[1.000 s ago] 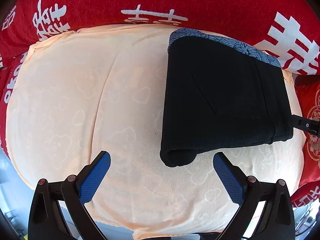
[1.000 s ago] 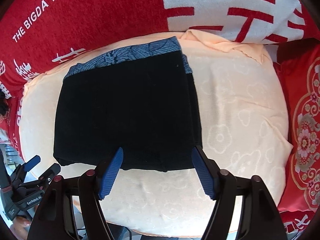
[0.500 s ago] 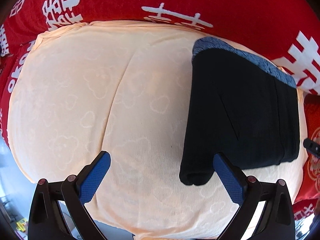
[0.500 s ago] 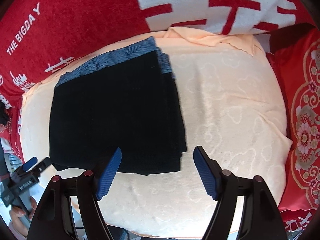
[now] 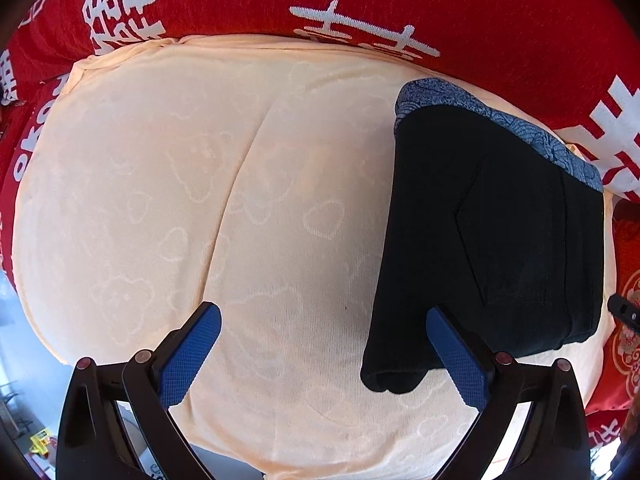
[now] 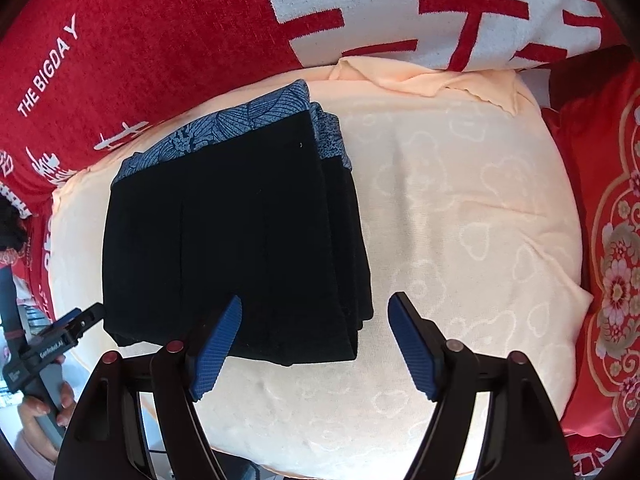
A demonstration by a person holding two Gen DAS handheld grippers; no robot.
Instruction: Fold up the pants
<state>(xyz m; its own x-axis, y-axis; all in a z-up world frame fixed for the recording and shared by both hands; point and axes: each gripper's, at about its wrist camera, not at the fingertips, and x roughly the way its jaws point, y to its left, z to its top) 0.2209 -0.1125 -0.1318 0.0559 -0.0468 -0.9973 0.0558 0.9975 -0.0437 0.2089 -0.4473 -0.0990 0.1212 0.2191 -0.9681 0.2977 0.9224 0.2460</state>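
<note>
The black pants (image 5: 492, 240) lie folded into a thick rectangle on a peach cloth (image 5: 200, 208), with a blue patterned waistband (image 5: 500, 120) at the far edge. In the left wrist view they are at the right. In the right wrist view the pants (image 6: 236, 248) are left of centre. My left gripper (image 5: 324, 352) is open and empty, hovering near the front, left of the pants' near left corner. My right gripper (image 6: 316, 344) is open and empty, over the pants' near right corner. The left gripper also shows at the left edge of the right wrist view (image 6: 60, 340).
The peach cloth (image 6: 460, 220) covers a rounded cushion. A red blanket with white characters (image 6: 160, 40) lies behind it. A red floral pillow (image 6: 612, 240) is at the right. The cushion's front edge drops off just under the grippers.
Both grippers have drawn apart sideways: the left one moved left, so the pants slid right in its view; the right one moved right. The pants stay still.
</note>
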